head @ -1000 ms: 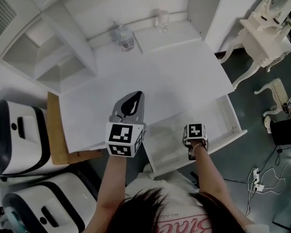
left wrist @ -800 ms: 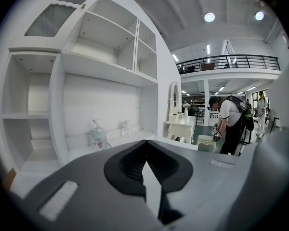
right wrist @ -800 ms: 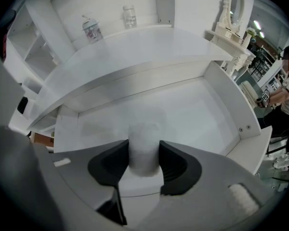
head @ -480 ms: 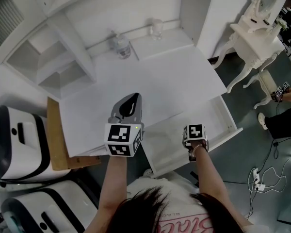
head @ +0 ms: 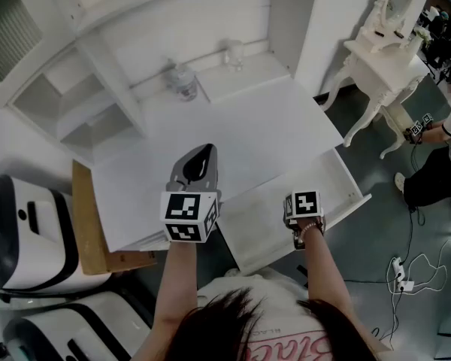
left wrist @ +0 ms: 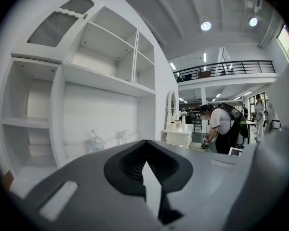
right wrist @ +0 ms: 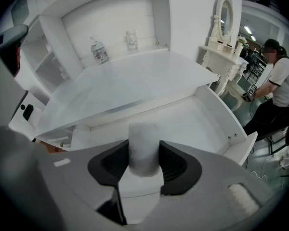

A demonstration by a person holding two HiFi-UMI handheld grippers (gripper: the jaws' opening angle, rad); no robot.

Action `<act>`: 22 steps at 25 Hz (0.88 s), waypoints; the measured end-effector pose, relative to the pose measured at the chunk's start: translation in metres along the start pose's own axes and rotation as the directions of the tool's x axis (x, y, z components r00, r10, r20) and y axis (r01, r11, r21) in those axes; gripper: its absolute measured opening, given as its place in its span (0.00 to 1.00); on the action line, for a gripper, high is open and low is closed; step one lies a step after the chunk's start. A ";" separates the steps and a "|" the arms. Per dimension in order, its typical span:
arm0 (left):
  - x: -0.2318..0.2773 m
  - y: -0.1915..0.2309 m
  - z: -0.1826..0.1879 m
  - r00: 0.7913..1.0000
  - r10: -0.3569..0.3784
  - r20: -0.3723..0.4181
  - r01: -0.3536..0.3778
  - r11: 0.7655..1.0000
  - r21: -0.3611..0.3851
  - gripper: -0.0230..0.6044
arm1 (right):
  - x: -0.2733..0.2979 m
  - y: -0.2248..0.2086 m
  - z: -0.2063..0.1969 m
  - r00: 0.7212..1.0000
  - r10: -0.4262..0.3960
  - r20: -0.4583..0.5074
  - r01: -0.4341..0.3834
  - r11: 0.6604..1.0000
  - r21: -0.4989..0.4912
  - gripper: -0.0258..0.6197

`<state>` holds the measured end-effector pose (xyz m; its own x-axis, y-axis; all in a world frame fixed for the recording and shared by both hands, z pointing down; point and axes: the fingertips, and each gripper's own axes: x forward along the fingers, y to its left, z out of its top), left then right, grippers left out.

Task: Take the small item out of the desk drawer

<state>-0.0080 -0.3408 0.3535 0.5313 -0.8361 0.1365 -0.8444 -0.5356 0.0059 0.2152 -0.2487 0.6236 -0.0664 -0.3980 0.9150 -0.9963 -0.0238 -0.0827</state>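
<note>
A small white cylindrical item (right wrist: 143,141) sits between the pads of my right gripper (right wrist: 144,158), which is shut on it above the open desk drawer (right wrist: 183,119). In the head view the right gripper (head: 302,209) hangs over the drawer's (head: 344,177) front part, and its marker cube hides the jaws and the item. My left gripper (head: 198,164) hovers over the front edge of the white desk top (head: 240,126) with its jaws closed together and nothing in them; the left gripper (left wrist: 145,150) points toward the shelves.
A plastic bottle (head: 182,81) and a glass (head: 233,51) stand at the back of the desk. Shelves (head: 68,104) rise at the left, with white machines (head: 22,224) and a wooden board (head: 86,224) below. A white vanity table (head: 383,36) and a person (head: 443,149) are at the right.
The head view has swung a little, so the desk sits further left and up. Both grippers keep their places over the desk edge and drawer. The right one still holds the white item.
</note>
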 end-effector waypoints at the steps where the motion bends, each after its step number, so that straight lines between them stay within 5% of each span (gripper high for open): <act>1: 0.000 -0.001 0.001 1.000 -0.005 0.003 0.005 1.000 0.002 0.06 | -0.002 0.000 0.000 1.000 -0.001 0.007 0.001 1.000 0.001 0.31; 22: -0.017 -0.008 0.026 0.997 -0.049 0.067 0.046 0.998 0.033 0.06 | -0.087 0.009 0.046 0.960 -0.028 0.280 0.042 0.998 -0.045 0.31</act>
<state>-0.0083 -0.3249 0.3252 0.5750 -0.8151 0.0698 -0.8161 -0.5775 -0.0207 0.2143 -0.2566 0.5248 -0.0203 -0.6382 0.7696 -0.9997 0.0004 -0.0261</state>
